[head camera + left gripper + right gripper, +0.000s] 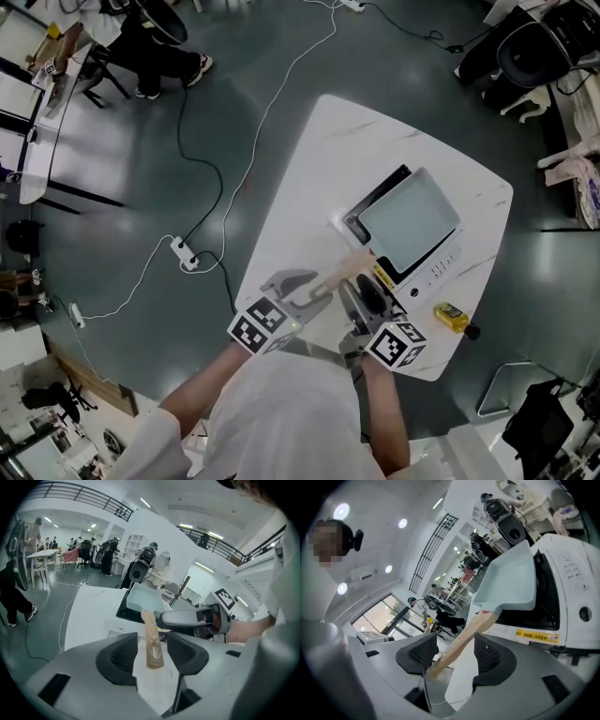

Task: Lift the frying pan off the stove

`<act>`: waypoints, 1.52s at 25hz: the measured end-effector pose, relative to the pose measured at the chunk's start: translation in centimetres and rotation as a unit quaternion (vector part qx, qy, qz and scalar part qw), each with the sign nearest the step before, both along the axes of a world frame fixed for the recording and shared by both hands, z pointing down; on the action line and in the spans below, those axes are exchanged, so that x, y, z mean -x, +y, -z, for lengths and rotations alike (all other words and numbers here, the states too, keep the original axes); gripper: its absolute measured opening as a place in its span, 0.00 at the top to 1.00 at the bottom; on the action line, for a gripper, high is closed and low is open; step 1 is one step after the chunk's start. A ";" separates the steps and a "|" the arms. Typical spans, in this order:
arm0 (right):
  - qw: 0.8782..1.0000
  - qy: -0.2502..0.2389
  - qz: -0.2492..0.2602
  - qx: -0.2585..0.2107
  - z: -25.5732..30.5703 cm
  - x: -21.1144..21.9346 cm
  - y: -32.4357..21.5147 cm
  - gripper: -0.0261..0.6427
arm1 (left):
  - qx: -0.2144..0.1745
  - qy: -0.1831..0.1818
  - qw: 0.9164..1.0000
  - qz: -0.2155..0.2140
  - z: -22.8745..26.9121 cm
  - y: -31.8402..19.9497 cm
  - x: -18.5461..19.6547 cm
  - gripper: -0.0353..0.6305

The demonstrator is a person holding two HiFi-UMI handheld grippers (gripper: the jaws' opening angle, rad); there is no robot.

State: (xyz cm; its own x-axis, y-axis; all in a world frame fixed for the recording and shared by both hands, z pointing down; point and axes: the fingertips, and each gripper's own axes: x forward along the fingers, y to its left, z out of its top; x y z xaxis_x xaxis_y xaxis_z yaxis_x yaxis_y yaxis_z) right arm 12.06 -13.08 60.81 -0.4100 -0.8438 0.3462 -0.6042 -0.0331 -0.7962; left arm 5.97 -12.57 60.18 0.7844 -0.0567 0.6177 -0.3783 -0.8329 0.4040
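Between the spread jaws of the left gripper: frying pan handle.

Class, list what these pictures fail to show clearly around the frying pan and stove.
1. Head view: most of the stove top, covered by the frying pan.
2. Right gripper view: the yellow label, print too small to read.
3. Head view: the yellow object on the table, too small to name.

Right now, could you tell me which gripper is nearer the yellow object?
Right. The right gripper is close beside the yellow object; the left gripper lies on the right one's far side.
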 end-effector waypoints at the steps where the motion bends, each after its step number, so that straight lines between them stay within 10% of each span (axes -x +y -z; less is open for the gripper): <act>1: 1.000 -0.019 -0.008 0.007 -0.4 -0.1 -0.1 0.63 | 0.002 -0.001 1.000 -0.001 -0.1 0.0 0.0 0.67; 18: 0.987 -0.153 -0.039 0.002 -2.1 0.9 -4.0 0.61 | 0.023 -0.005 1.000 0.019 -1.0 0.0 -0.1 0.82; 24: 0.972 -0.226 -0.061 0.020 -2.7 1.3 -3.2 0.80 | 0.007 -0.014 1.000 0.026 -0.4 -0.1 0.6 0.89; 38: 0.970 -0.231 -0.071 0.011 -2.8 1.3 -3.0 0.81 | -0.001 -0.014 1.000 0.020 -0.6 0.4 0.4 0.89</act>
